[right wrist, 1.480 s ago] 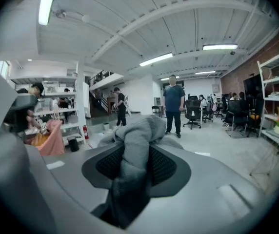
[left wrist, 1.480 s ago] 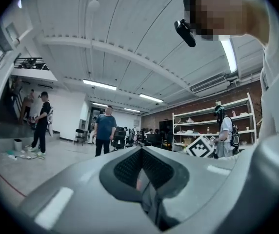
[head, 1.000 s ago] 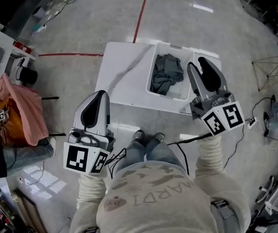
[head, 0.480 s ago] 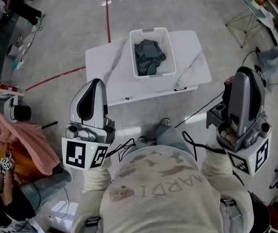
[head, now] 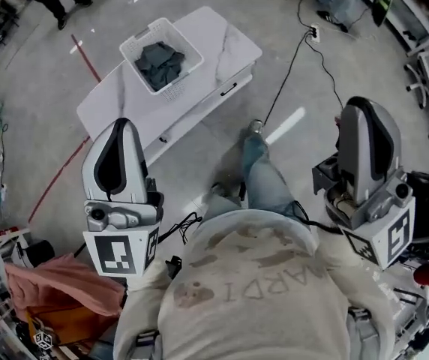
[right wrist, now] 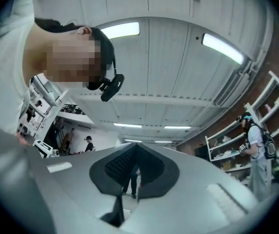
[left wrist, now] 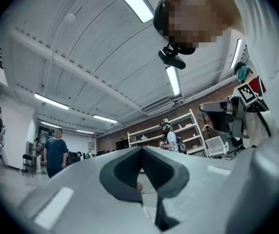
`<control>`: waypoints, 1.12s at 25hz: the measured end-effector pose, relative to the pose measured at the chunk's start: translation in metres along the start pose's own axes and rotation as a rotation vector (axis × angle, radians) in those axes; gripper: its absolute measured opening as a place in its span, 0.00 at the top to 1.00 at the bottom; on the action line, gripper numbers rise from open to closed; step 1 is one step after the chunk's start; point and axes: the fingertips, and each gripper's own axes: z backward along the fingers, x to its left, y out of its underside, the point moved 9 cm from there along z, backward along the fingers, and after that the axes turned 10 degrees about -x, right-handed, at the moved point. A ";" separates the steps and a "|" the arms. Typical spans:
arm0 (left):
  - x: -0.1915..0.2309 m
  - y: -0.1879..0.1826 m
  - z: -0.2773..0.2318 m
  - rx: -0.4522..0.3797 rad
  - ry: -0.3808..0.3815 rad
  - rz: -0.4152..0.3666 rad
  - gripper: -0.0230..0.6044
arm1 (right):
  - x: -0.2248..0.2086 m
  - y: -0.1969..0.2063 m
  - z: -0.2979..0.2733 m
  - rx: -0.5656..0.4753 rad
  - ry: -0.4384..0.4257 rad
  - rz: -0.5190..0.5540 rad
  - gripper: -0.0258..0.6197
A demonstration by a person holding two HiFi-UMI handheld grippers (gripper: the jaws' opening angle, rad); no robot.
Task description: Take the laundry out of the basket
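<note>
Left gripper (head: 115, 130) and right gripper (head: 366, 112): jaws together, empty, held upturned near the torso. Basket (head: 185, 40), laundry (head: 160, 57) inside, now lies farther off on the table (head: 229, 47); removal not begun.

In the head view the person wears a cream sweatshirt (head: 252, 298) printed with grey lettering and muted shapes, and its sleeves (head: 145, 295) are equally pale. Blue jeans (head: 263, 182) lead toward twelve o'clock and end in grey shoes (head: 255, 128). The left gripper (head: 115, 156) and right gripper (head: 368, 147) are rounded light-grey shells lined with black ribbed pads (left wrist: 154, 167). At the six o'clock end of each sits a white cube (head: 118, 252) bearing black square markers. A black cable (head: 178, 229) loops at the left gripper's four o'clock. A black camera (right wrist: 111, 87) hangs from a head strap.
</note>
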 end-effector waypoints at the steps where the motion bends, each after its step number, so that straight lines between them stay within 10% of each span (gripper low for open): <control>1: -0.008 -0.002 0.000 -0.006 0.016 0.004 0.96 | -0.002 -0.006 0.010 0.004 0.031 0.008 0.92; 20: -0.175 -0.060 -0.012 0.023 -0.104 0.041 0.96 | -0.026 -0.017 0.083 0.117 -0.220 -0.289 0.92; 28: -0.219 -0.037 0.028 0.116 -0.134 0.104 0.96 | -0.018 0.027 0.131 0.266 -0.248 -0.173 0.92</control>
